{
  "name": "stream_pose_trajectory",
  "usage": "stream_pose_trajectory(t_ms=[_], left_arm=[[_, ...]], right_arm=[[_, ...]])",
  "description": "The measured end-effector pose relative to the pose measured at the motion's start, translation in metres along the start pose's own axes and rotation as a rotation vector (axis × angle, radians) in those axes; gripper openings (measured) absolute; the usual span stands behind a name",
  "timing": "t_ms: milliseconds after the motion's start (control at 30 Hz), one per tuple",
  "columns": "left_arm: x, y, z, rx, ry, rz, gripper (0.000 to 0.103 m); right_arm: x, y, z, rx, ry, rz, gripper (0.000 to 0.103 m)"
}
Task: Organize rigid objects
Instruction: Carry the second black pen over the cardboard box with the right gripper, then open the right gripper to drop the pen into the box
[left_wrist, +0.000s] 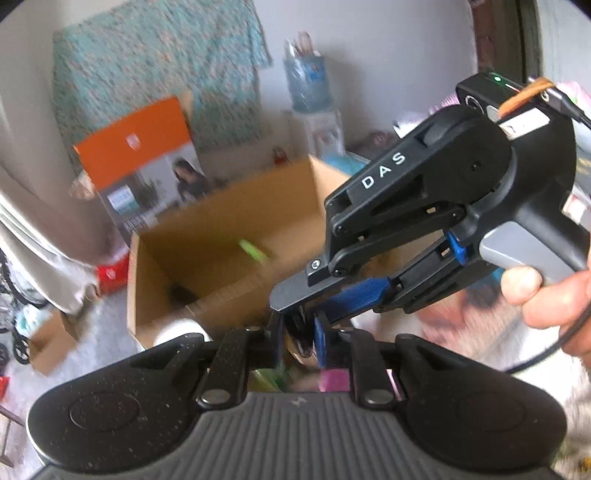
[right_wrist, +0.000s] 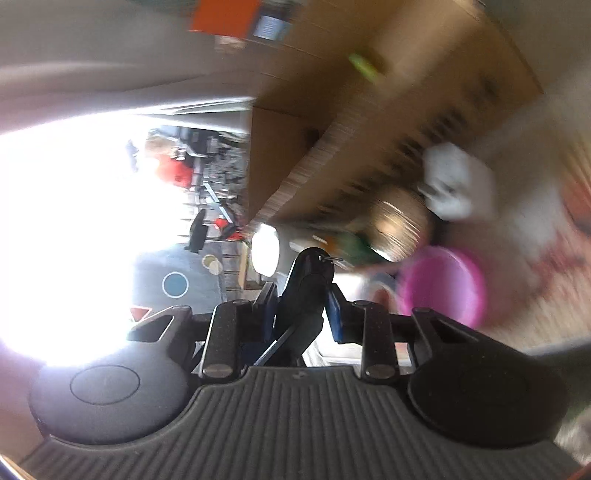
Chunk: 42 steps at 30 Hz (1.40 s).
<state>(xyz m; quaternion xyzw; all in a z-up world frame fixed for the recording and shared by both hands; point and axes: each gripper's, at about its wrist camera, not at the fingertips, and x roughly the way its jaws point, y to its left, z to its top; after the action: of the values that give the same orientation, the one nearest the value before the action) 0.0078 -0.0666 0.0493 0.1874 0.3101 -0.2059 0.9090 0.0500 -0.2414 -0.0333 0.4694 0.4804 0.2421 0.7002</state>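
In the left wrist view my left gripper (left_wrist: 299, 345) is shut on a dark object (left_wrist: 297, 332) held between its pads. My right gripper (left_wrist: 301, 314), held by a hand (left_wrist: 546, 295), reaches in from the right and closes on the same object from above. In the right wrist view my right gripper (right_wrist: 301, 312) has its blue pads pressed on a glossy black object (right_wrist: 308, 280) with a small metal pin at its top. An open cardboard box (left_wrist: 166, 236) stands just beyond, with a green item (left_wrist: 251, 251) inside. The picture is blurred.
An orange and grey carton (left_wrist: 140, 158) leans behind the box. A pink bowl (right_wrist: 443, 288), a round brown tin (right_wrist: 399, 221) and a white item (right_wrist: 454, 181) lie near the box. A water dispenser (left_wrist: 310, 96) stands at the back wall. Clutter and a small carton (left_wrist: 48, 343) sit on the floor at left.
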Motion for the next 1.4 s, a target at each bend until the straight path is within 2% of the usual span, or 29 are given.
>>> stream_pose_trajectory(t_ms=[167, 267, 367, 567, 667, 767, 867, 933, 1100, 1233, 1367, 1400], left_arm=[[0.011, 0.035, 0.037, -0.043, -0.027, 0.026, 0.018], [0.039, 0.063, 0.056, -0.088, 0.017, 0.014, 0.018], [0.074, 0.09, 0.069, -0.128, 0.082, -0.004, 0.018], [0.154, 0.134, 0.084, -0.172, 0.238, -0.006, 0.017], [0.185, 0.144, 0.085, -0.16, 0.292, 0.029, 0.017], [0.198, 0.148, 0.082, -0.155, 0.326, 0.08, 0.021], [0.194, 0.149, 0.082, -0.163, 0.309, 0.093, 0.024], [0.186, 0.149, 0.084, -0.165, 0.288, 0.088, 0.033], [0.159, 0.147, 0.091, -0.16, 0.224, 0.094, 0.045], [0.121, 0.148, 0.093, -0.192, 0.146, 0.085, 0.058], [0.077, 0.143, 0.09, -0.215, 0.067, 0.081, 0.066], [0.066, 0.141, 0.088, -0.224, 0.049, 0.08, 0.072]], right_arm=[[0.006, 0.05, 0.038, -0.122, -0.007, 0.02, 0.027], [0.022, 0.07, 0.069, -0.159, 0.007, 0.004, 0.027], [0.049, 0.078, 0.101, -0.142, 0.04, -0.028, 0.027], [0.111, 0.066, 0.171, -0.042, 0.127, -0.097, 0.027], [0.14, 0.056, 0.197, -0.016, 0.146, -0.139, 0.027], [0.166, 0.047, 0.216, -0.007, 0.151, -0.169, 0.029], [0.183, 0.038, 0.227, 0.004, 0.161, -0.177, 0.032], [0.183, 0.036, 0.228, 0.001, 0.155, -0.183, 0.034], [0.167, 0.042, 0.222, -0.04, 0.128, -0.174, 0.036], [0.132, 0.055, 0.207, -0.074, 0.097, -0.144, 0.039], [0.08, 0.071, 0.182, -0.12, 0.043, -0.079, 0.041], [0.067, 0.075, 0.176, -0.131, 0.027, -0.057, 0.042]])
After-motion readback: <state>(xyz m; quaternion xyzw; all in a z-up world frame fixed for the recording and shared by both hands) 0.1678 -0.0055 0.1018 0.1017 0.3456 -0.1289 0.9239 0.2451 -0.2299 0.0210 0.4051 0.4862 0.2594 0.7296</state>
